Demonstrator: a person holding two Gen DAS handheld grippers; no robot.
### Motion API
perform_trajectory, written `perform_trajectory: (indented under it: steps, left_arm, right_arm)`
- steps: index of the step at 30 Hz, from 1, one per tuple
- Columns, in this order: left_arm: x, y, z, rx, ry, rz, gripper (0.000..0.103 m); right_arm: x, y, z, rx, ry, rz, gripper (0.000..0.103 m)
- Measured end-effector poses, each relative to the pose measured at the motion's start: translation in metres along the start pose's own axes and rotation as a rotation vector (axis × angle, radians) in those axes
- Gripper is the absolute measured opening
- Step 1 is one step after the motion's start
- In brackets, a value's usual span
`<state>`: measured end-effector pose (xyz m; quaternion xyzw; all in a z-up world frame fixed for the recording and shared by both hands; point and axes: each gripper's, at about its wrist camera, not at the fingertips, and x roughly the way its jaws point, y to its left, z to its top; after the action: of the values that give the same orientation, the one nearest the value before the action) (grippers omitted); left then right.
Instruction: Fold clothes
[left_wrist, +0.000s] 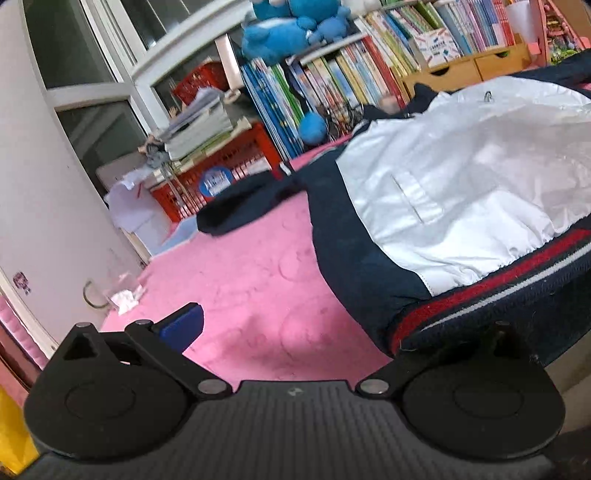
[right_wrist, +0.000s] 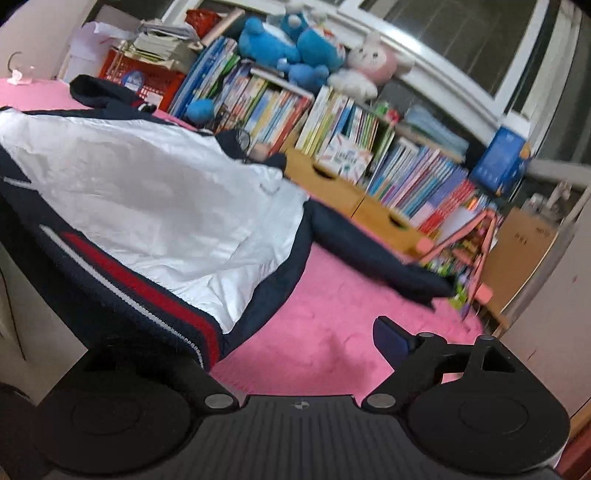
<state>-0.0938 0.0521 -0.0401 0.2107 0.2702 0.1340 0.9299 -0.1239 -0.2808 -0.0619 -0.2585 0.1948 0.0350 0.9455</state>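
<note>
Even indoor light, fairly bright, soft shadows. Windows (right_wrist: 461, 40) dark. Sheen on white jacket lining (left_wrist: 461, 177). Motion blur on bookshelf (right_wrist: 406, 177), worst twd right. Strong fisheye bend + dark vignette at corners.

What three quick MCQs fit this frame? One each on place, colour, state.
1. Where does the jacket lie?
A. on the pink blanket
B. on the bookshelf
C. in the red crate

2. What colour is the hem stripe beside the thin white line?
A. green
B. red
C. yellow

3. How does the left claw stand?
A. shut on a book
B. out of view
C. open, one side at the hem, not closed on it

Key: 1 A, the jacket spreads over the blanket; 2 B, a red band runs along the navy hem; 3 C, the blue finger stands far aside.
</note>
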Motion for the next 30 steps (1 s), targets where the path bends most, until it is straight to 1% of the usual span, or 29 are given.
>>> perform_trajectory:
  steps: [2,4,6,8,9,10,12,14,16,17,20,21,23,25,26,27,29,30]
  left_arm:
    - [-0.004,-0.001,0.000,0.000,0.005,-0.035,0.103]
    - [-0.009,-0.003,-0.003,0.007,0.004,-0.085,0.103]
    - [-0.013,-0.005,-0.006,0.019,0.009,-0.146,0.103]
    - [-0.019,-0.007,-0.011,0.070,0.014,-0.170,0.103]
    - [-0.022,-0.006,-0.015,0.104,0.013,-0.170,0.103]
    - [-0.026,-0.003,-0.019,0.125,0.012,-0.177,0.103]
    - [-0.033,0.005,-0.026,0.155,0.009,-0.196,0.103]
    - [-0.044,0.016,-0.021,0.137,-0.029,-0.248,0.103]
    - [-0.056,0.029,-0.015,0.111,-0.073,-0.305,0.103]
    - [-0.062,0.035,-0.012,0.098,-0.094,-0.334,0.103]
    - [-0.079,0.054,-0.003,0.059,-0.160,-0.419,0.103]
    - [-0.082,0.055,0.004,0.067,-0.199,-0.441,0.103]
    - [-0.084,0.053,0.022,0.095,-0.290,-0.482,0.103]
    - [-0.075,0.043,0.043,0.167,-0.367,-0.526,0.103]
    - [-0.068,0.035,0.054,0.210,-0.387,-0.552,0.103]
    - [-0.057,0.025,0.066,0.261,-0.394,-0.585,0.103]
    - [-0.035,0.001,0.085,0.355,-0.380,-0.643,0.103]
    - [-0.025,-0.009,0.091,0.389,-0.367,-0.674,0.103]
  right_arm:
    - [-0.002,-0.001,-0.002,0.012,-0.014,0.033,0.086]
    - [-0.007,-0.001,-0.003,0.013,-0.051,0.079,0.086]
    - [-0.014,0.000,-0.004,0.001,-0.069,0.162,0.086]
    - [-0.021,-0.002,-0.006,-0.028,-0.078,0.239,0.087]
    - [-0.026,-0.004,-0.010,-0.075,-0.079,0.256,0.088]
    - [-0.031,-0.008,-0.015,-0.122,-0.072,0.254,0.091]
    - [-0.038,-0.020,-0.021,-0.159,-0.038,0.255,0.092]
    - [-0.046,-0.035,-0.022,-0.124,-0.017,0.284,0.093]
    - [-0.054,-0.045,-0.019,-0.088,-0.026,0.285,0.093]
    - [-0.056,-0.050,-0.014,-0.074,-0.048,0.291,0.093]
    - [-0.061,-0.058,0.003,-0.012,-0.158,0.351,0.095]
    - [-0.059,-0.055,0.011,-0.020,-0.195,0.377,0.096]
    - [-0.049,-0.044,0.029,-0.072,-0.264,0.425,0.096]
    - [-0.033,-0.021,0.047,-0.176,-0.328,0.477,0.096]
    - [-0.024,-0.009,0.056,-0.236,-0.338,0.514,0.096]
    - [-0.014,0.003,0.065,-0.302,-0.340,0.557,0.096]
    - [0.005,0.027,0.083,-0.433,-0.339,0.638,0.093]
    - [0.012,0.036,0.091,-0.481,-0.342,0.661,0.093]
